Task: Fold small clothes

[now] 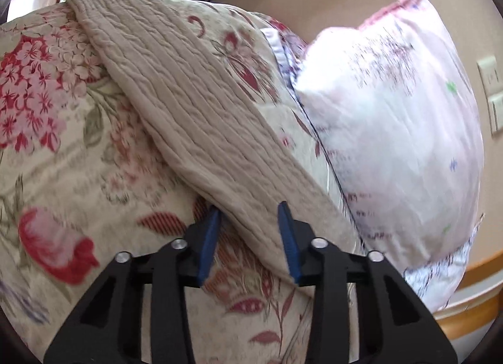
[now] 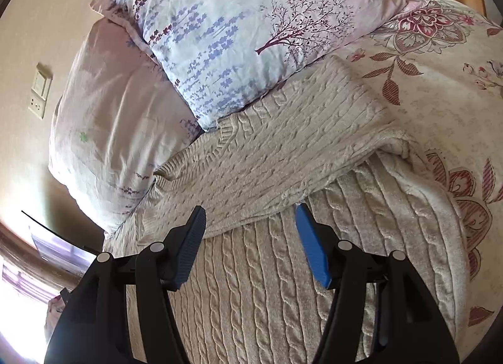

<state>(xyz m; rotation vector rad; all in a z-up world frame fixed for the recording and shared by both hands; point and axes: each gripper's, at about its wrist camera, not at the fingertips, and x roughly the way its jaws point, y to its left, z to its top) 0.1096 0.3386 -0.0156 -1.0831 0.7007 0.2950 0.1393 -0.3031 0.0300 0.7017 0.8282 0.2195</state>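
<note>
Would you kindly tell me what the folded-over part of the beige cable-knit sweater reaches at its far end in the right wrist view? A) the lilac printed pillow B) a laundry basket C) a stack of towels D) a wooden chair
A: the sweater runs up to the lilac printed pillow, which overlaps its far edge on the floral bedspread.

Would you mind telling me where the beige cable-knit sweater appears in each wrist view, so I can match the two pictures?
Left wrist view: the beige cable-knit sweater runs as a diagonal band from upper left down to the open left gripper.
Right wrist view: it fills the centre and bottom, one part folded over, ahead of the open right gripper.
Shared landmark: the pale lilac printed pillow beside the sweater.
</note>
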